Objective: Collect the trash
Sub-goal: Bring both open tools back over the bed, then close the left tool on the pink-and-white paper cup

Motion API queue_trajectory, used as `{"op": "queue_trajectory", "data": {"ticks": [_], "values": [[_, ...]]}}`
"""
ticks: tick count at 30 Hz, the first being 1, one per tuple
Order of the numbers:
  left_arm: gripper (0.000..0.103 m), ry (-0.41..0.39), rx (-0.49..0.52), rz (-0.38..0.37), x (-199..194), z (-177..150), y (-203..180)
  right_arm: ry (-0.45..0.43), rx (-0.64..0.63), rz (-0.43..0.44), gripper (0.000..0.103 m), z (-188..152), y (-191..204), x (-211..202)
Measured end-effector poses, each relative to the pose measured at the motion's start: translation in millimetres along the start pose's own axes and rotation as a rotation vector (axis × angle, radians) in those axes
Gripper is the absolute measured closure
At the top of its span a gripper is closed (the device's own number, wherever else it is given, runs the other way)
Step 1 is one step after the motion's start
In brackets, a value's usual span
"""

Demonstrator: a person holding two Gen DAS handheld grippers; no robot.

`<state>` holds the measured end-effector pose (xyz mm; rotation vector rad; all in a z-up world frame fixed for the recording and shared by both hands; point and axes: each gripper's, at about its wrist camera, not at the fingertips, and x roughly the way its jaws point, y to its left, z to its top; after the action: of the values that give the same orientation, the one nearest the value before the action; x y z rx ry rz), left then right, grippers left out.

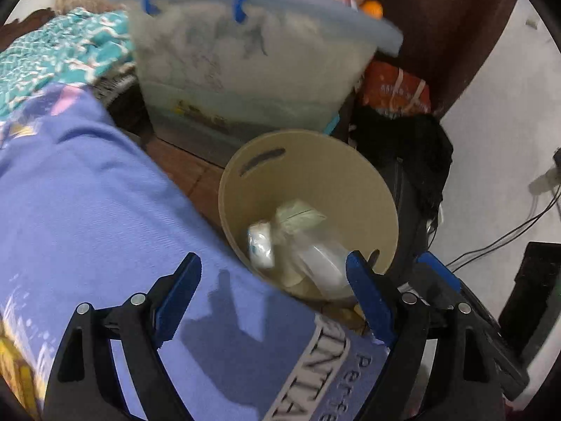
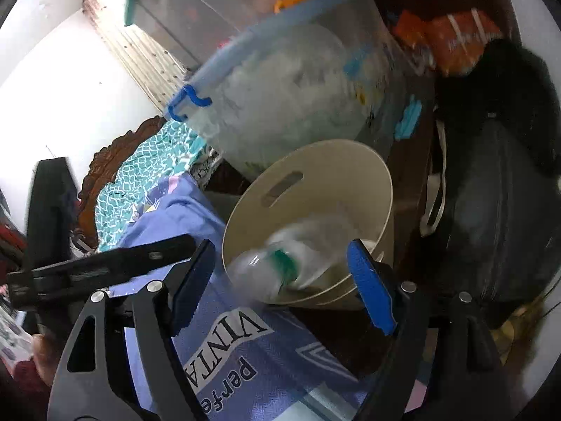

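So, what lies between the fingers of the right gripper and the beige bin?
In the right wrist view, a blurred clear plastic bottle with a green label sits between the open right gripper and the beige bin, at the bin's rim.

We see the plastic bottle [image 2: 277,266] only as a blur over the beige bin [image 2: 350,161]; its label stays unreadable.
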<state>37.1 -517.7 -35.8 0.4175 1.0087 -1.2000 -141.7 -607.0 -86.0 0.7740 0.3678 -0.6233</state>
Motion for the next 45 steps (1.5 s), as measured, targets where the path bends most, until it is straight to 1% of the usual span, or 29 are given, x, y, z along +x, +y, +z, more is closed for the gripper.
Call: {"op": "queue_trajectory", "data": {"ticks": [1, 4, 6, 7, 8, 9, 10, 12, 14, 16, 18, 19, 20, 21, 22, 24, 26, 30, 32, 34, 35, 36, 38, 42, 45], "values": [[0.022, -0.017, -0.010, -0.007, -9.4, -2.8, 2.5, -0.017, -0.006, 0.007, 0.025, -1.0, 4.0, -3.7], [0.022, -0.070, -0.044, -0.027, -48.4, -29.5, 18.2, -0.052, -0.040, 0.035, 0.025, -5.8, 21.2, -13.3], [0.022, -0.094, -0.058, -0.003, -71.3, -54.2, 28.0, -0.057, -0.080, 0.069, 0.025, -12.9, 40.0, -17.1], [0.022, -0.109, -0.063, 0.019, -86.8, -75.4, 36.6, -0.049, -0.099, 0.089, 0.025, -17.1, 49.5, -17.2], [0.022, -0.114, -0.067, 0.031, -94.9, -87.6, 41.0, -0.038, -0.114, 0.107, 0.025, -21.4, 58.1, -16.4], [0.022, -0.118, -0.078, 0.054, -107.6, -108.9, 50.1, -0.018, -0.132, 0.131, 0.025, -27.0, 69.4, -13.9], [0.022, -0.119, -0.087, 0.065, -114.6, -122.2, 56.3, 0.002, -0.149, 0.152, 0.025, -32.5, 80.5, -11.6], [0.022, -0.123, -0.115, 0.096, -134.0, -154.6, 72.1, 0.043, -0.186, 0.195, 0.025, -43.8, 104.4, -6.4], [0.022, -0.135, -0.160, 0.150, -156.8, -192.5, 90.4, 0.083, -0.222, 0.245, 0.026, -55.7, 127.9, 0.0], [0.023, -0.146, -0.220, 0.184, -175.1, -223.2, 107.9, 0.151, -0.273, 0.313, 0.033, -70.8, 159.6, 9.6], [0.024, -0.163, -0.299, 0.198, -193.1, -252.2, 128.7, 0.228, -0.332, 0.382, 0.049, -87.3, 193.0, 21.2], [0.024, -0.182, -0.360, 0.211, -204.9, -270.6, 142.4, 0.267, -0.354, 0.413, 0.053, -95.0, 208.8, 28.3], [0.024, -0.198, -0.396, 0.219, -212.1, -281.9, 150.1, 0.294, -0.367, 0.430, 0.059, -101.1, 219.8, 33.9], [0.028, -0.217, -0.439, 0.227, -221.1, -294.9, 159.8, 0.333, -0.385, 0.450, 0.064, -110.1, 236.9, 42.2], [0.029, -0.231, -0.473, 0.230, -228.4, -305.3, 168.5, 0.359, -0.393, 0.463, 0.064, -116.6, 248.9, 48.1], [0.030, -0.256, -0.524, 0.243, -238.5, -320.9, 181.5, 0.395, -0.393, 0.501, 0.064, -129.1, 269.1, 55.9], [0.030, -0.273, -0.552, 0.273, -246.2, -334.7, 191.0, 0.409, -0.390, 0.516, 0.063, -140.1, 284.9, 64.7], [0.030, -0.300, -0.602, 0.338, -255.0, -355.6, 207.4, 0.445, -0.357, 0.468, 0.062, -162.0, 294.6, 87.7], [0.030, -0.312, -0.592, 0.361, -255.3, -360.7, 210.5, 0.463, -0.347, 0.446, 0.062, -170.0, 289.8, 94.9], [0.030, -0.306, -0.581, 0.376, -251.8, -363.2, 213.1, 0.493, -0.331, 0.418, 0.062, -174.5, 281.5, 101.8], [0.030, -0.301, -0.587, 0.362, -250.1, -363.1, 213.6, 0.488, -0.318, 0.427, 0.062, -171.7, 278.1, 102.4], [0.030, -0.304, -0.596, 0.336, -249.7, -364.0, 216.8, 0.468, -0.308, 0.419, 0.058, -169.1, 275.0, 101.3], [0.030, -0.337, -0.607, 0.310, -254.5, -367.5, 221.3, 0.468, -0.278, 0.416, 0.050, -166.4, 270.0, 104.4], [0.030, -0.361, -0.630, 0.278, -257.1, -374.3, 225.3, 0.491, -0.212, 0.437, 0.047, -163.5, 258.8, 109.9], [0.029, -0.370, -0.640, 0.284, -257.7, -376.5, 225.6, 0.495, -0.177, 0.450, 0.044, -161.5, 255.5, 112.4]]}}
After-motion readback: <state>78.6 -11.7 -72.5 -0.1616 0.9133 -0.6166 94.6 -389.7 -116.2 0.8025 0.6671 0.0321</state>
